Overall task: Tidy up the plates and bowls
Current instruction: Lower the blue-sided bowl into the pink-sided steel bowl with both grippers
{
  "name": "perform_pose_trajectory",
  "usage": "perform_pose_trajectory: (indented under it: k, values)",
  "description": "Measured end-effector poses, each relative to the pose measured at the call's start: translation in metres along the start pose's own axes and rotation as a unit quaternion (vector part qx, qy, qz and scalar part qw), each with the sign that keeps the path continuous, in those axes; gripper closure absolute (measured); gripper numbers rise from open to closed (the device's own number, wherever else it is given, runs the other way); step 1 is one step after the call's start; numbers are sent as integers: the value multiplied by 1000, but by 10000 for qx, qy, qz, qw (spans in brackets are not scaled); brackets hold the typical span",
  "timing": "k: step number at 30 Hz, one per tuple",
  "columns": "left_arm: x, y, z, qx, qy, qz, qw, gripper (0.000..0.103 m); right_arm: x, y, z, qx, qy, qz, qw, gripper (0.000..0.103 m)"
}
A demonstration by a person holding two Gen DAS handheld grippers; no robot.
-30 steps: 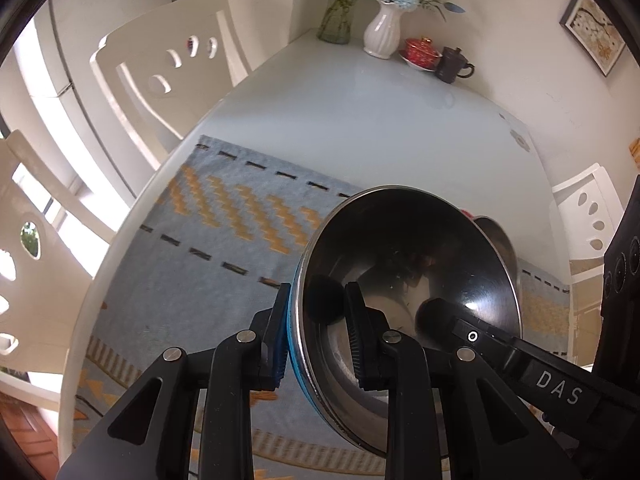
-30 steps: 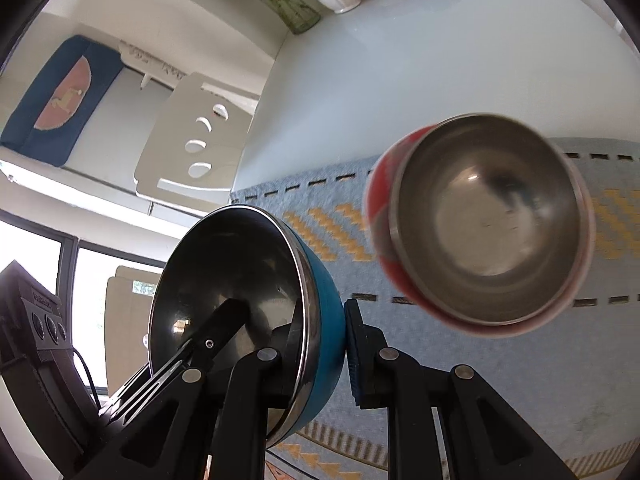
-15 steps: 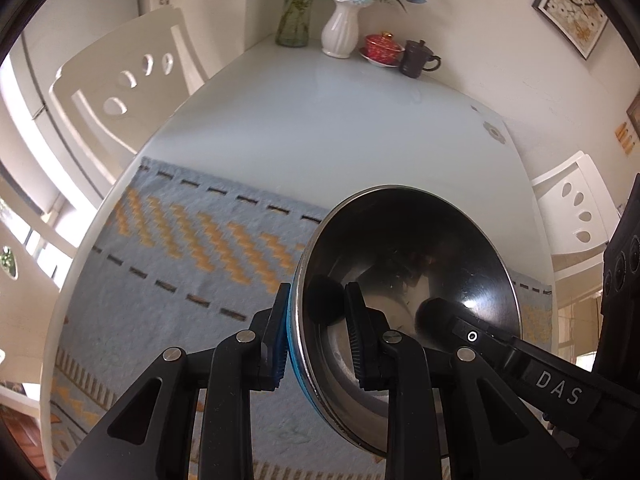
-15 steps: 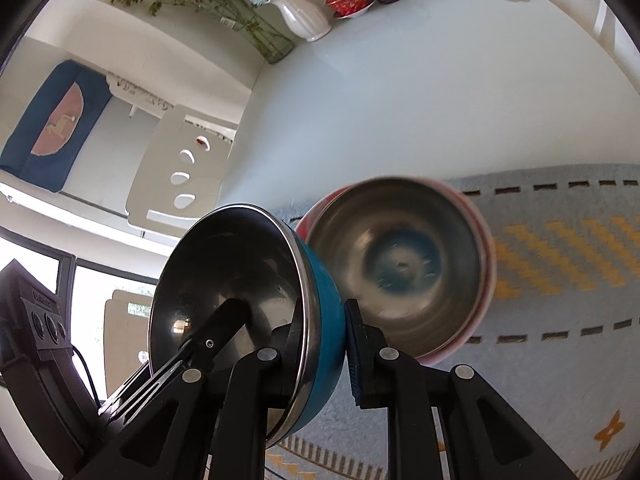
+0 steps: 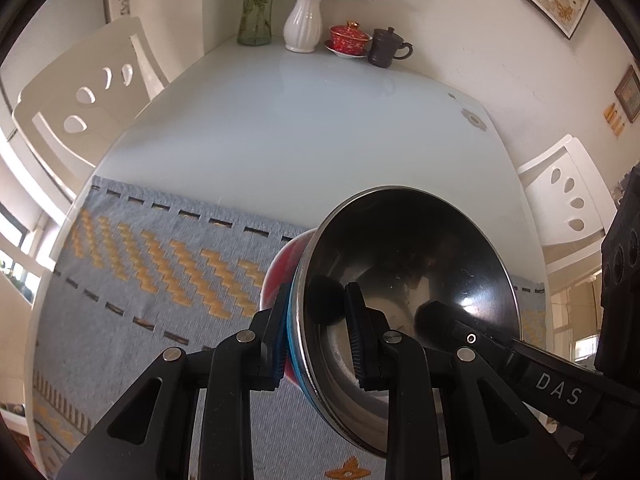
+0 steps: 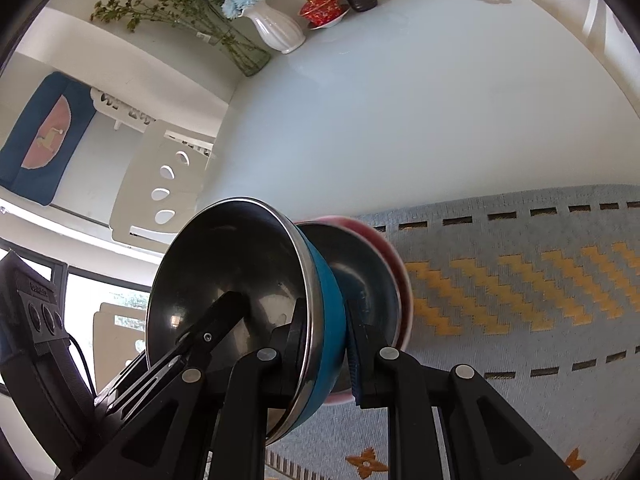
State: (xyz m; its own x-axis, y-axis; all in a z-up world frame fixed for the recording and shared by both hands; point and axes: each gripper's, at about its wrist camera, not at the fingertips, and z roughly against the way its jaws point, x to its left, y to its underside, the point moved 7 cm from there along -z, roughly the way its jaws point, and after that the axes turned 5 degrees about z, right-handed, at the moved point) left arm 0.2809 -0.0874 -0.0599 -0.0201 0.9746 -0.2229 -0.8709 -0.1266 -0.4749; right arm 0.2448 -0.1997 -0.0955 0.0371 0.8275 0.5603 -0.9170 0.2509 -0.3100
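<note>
A blue bowl (image 5: 408, 272) with a steel inside hangs tilted above the table, held at two opposite spots on its rim. My left gripper (image 5: 316, 320) is shut on its left rim and my right gripper (image 6: 324, 340) is shut on its right rim. A red bowl (image 5: 280, 268) with a steel inside rests on the grey-blue placemat (image 5: 160, 280) just behind the blue bowl (image 6: 240, 280). In the right wrist view the red bowl (image 6: 384, 264) is half hidden by it. Whether the two bowls touch I cannot tell.
The placemat (image 6: 520, 280) lies on a white glass table (image 5: 300, 120). At the far end stand a glass vase (image 5: 254, 12), a white vase (image 5: 303, 24), a red lidded cup (image 5: 347, 38) and a dark mug (image 5: 386, 50). White chairs (image 5: 88, 96) flank the table.
Both grippers have carried the blue bowl across the placemat to the red bowl. The red bowl, seen whole a second ago, now sits half behind the blue one.
</note>
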Motion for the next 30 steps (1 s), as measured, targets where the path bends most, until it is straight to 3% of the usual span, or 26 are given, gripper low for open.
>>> perform_pose_trajectory:
  k: [13,26,30]
  values:
    - [-2,-1,-10,-92,-34,-195,9998,80,-14,-2,-3,-95,40,-61,9999,86]
    - [1,-13,-20,-137,183,-33,9997,81,-23,-14,-13,-457,-211,-215,9985,85]
    - [0,-12,-20,-184,54,-149,9997,80,-22,-14,-14,-410,-199,-223,9987,84]
